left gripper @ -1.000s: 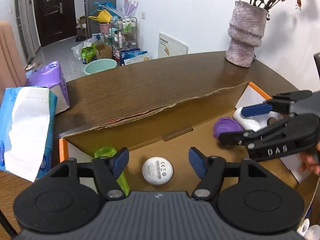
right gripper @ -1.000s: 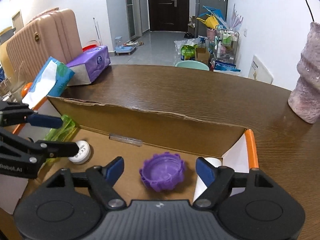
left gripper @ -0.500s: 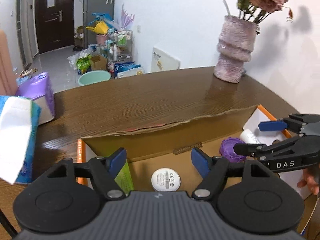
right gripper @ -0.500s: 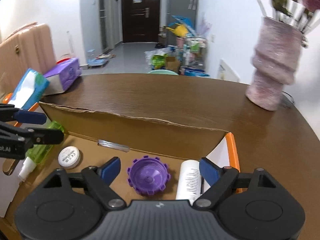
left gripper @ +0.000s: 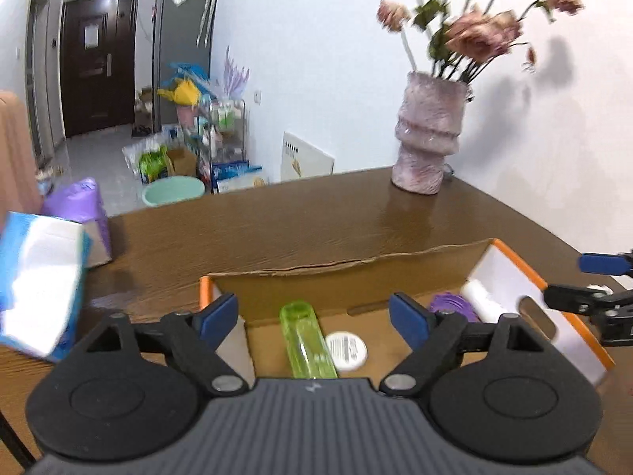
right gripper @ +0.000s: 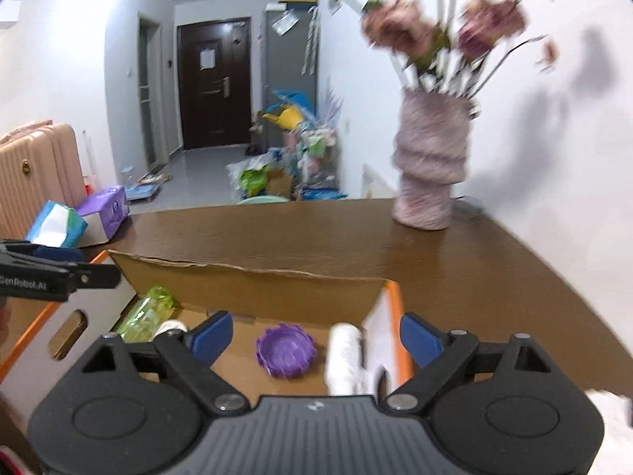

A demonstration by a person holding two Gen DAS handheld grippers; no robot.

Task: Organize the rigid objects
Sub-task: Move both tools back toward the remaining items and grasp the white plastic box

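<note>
My two claws, left (left gripper: pixel 314 314) and right (right gripper: pixel 316 336), have just been opening, empty over the box (left gripper: pixel 344 267); blur may make me clip its wall.

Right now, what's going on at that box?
A person holds a claw in each hand above the cardboard box. The left claw and right claw are empty, jaws just opening. In the box lie a green bottle, white disc, purple lid and white bottle.
</note>
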